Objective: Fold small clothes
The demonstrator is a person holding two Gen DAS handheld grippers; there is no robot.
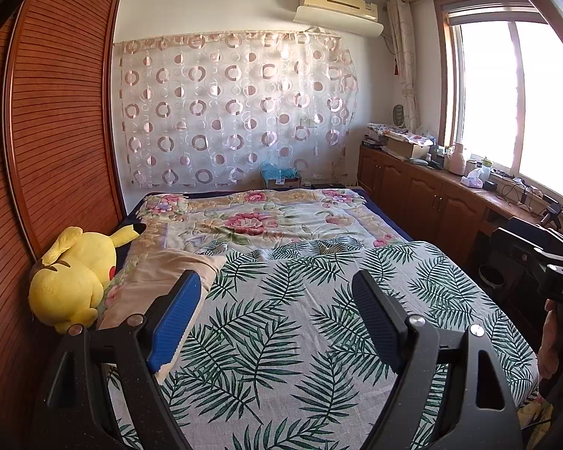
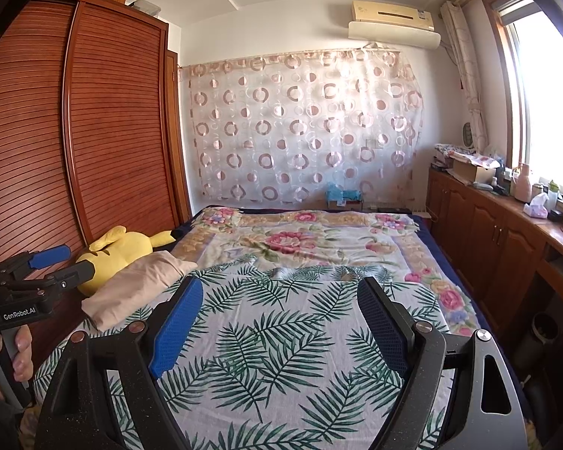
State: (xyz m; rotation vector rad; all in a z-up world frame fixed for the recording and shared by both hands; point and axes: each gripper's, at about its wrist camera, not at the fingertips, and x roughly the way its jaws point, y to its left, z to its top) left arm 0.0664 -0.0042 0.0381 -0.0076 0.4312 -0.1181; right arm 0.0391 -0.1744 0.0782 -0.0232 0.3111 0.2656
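A beige cloth (image 1: pixel 157 273) (image 2: pixel 139 285) lies bunched on the left side of the bed, partly on a leaf-print sheet (image 1: pixel 281 318) (image 2: pixel 281 330) spread flat over the near half. My left gripper (image 1: pixel 276 277) hangs open above the sheet, its left finger in front of the beige cloth, with nothing between the blue pads. My right gripper (image 2: pixel 280 282) is open too, over the middle of the sheet and empty. In the right wrist view the left gripper (image 2: pixel 71 260) shows at the left edge, held by a hand (image 2: pixel 18 356).
A yellow plush toy (image 1: pixel 75 273) (image 2: pixel 120 251) lies against the wooden wardrobe (image 1: pixel 56 131) at the left. A floral quilt (image 1: pixel 251 221) covers the far half of the bed. Low wooden cabinets (image 2: pixel 480 225) with clutter run under the window on the right; a bin (image 2: pixel 544 328) stands below.
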